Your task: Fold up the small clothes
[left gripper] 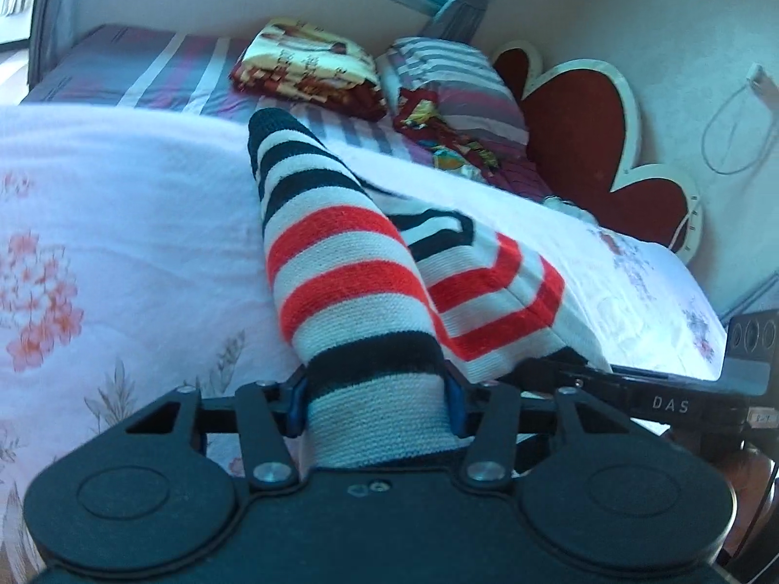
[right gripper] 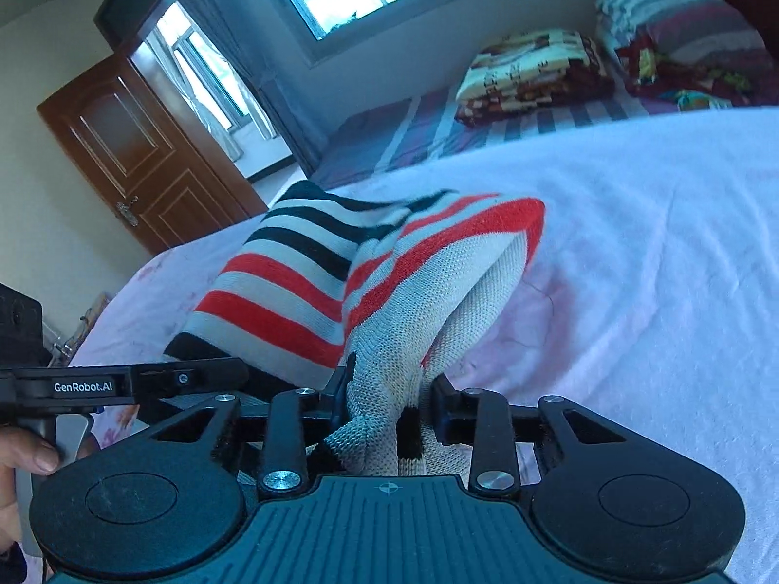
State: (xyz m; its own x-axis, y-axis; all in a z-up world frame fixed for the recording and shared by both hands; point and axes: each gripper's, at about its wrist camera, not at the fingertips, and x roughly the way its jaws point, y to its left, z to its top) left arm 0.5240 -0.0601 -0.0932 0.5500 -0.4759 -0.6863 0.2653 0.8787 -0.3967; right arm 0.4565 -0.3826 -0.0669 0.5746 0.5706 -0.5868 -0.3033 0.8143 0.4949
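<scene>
Both the left claw (left gripper: 375,401) and right claw (right gripper: 389,404) grip the red-, black- and cream-striped knit garment (left gripper: 341,263).

The striped knitted garment (left gripper: 341,263) lies on the floral bedspread (left gripper: 121,224) of the bed, its near end between the jaws of the left gripper (left gripper: 375,404) and another bunched part between those of the right gripper (right gripper: 389,409), which sits to the right of the left one. Behind the garment, farther up the bed, a folded patterned blanket (left gripper: 302,63) lies left of a striped pillow (left gripper: 453,78). A heart-shaped headboard (left gripper: 584,121) stands right of the pillow against the wall.
</scene>
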